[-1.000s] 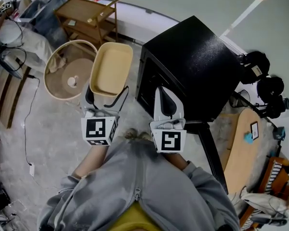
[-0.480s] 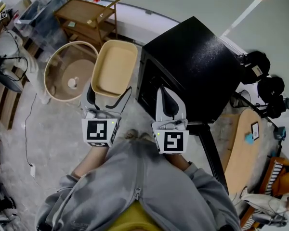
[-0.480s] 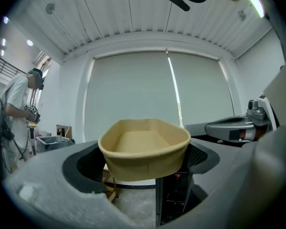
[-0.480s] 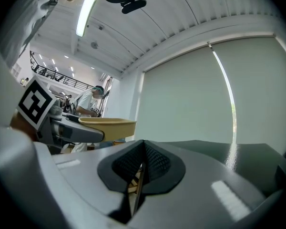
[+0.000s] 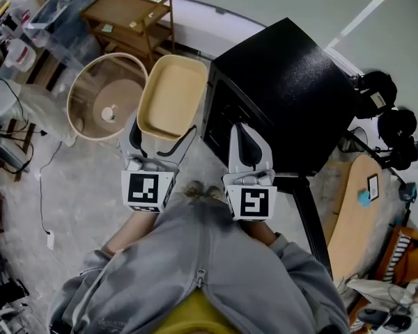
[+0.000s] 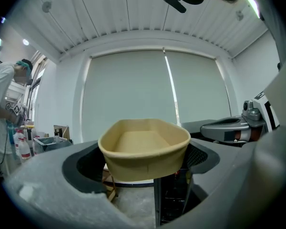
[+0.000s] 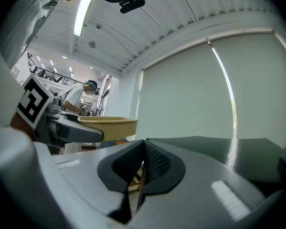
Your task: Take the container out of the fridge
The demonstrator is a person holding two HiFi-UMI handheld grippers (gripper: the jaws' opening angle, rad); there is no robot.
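Tan and shallow, the container [image 5: 168, 96] is gripped at its near end between the widely spread jaws of the left tongs [image 5: 160, 136]. It hangs level in the air outside the black fridge [image 5: 285, 82], just beside the fridge's front and above the floor. The right tongs [image 5: 242, 136] are clenched on nothing, jaws pressed together, near the container's right side but apart from it.

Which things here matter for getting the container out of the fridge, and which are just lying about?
Part of the job: container, gripped by the left gripper; black fridge; right gripper, shut and empty.

Just lying about: round basket; wooden cart; plastic box; wooden board.
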